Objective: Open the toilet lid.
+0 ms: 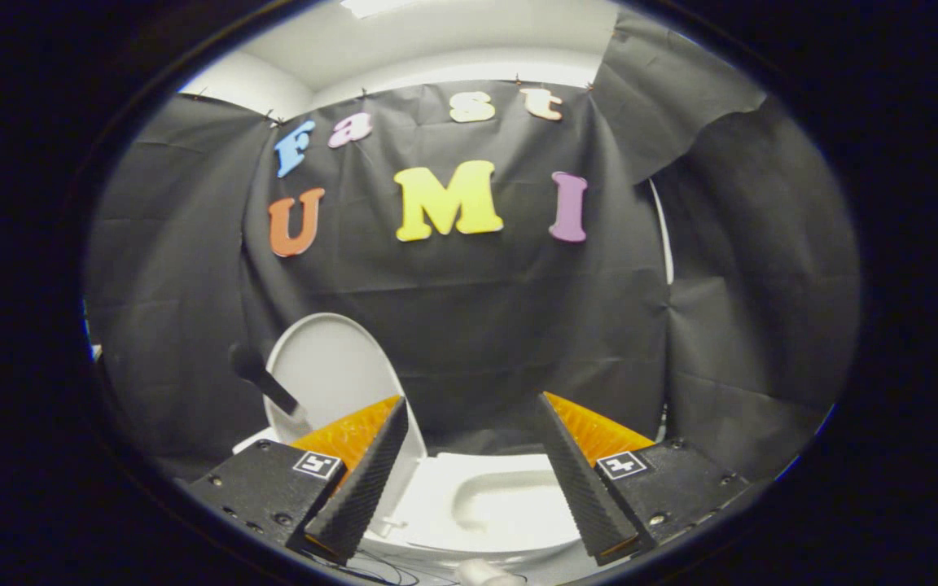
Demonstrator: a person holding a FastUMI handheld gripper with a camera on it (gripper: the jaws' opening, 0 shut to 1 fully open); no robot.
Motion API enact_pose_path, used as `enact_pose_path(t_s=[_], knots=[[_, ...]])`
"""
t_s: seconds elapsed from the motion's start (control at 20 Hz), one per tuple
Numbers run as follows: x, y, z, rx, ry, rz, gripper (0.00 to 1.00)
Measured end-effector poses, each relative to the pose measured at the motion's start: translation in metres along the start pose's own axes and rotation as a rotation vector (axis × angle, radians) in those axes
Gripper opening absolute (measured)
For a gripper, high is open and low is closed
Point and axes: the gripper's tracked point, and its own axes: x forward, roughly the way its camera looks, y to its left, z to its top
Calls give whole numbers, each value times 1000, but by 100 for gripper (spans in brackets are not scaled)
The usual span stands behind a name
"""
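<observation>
The white toilet lid (324, 368) stands raised, nearly upright, rising behind my left finger. A dark handle (265, 381) juts out from the lid's face. Below and between my fingers lies the white toilet seat (436, 496) with the open bowl (510, 509) inside it. My gripper (473, 411) is open, its two black ribbed fingers (367, 480) spread wide with nothing between them. It hovers above the bowl, apart from the lid and the seat.
Black cloth (469, 325) walls the booth behind the toilet and on both sides. A white post (664, 236) shows at a gap in the cloth on the right. Thin cables (379, 570) lie near the toilet's front.
</observation>
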Motion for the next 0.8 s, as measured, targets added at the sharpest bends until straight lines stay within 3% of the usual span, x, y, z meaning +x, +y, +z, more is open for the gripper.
enact_pose_path(t_s=[0.35,0.8], knots=[[-20,-78,-52,-6,26,-119,99],[-26,-101,-74,-34,38,-150,99]])
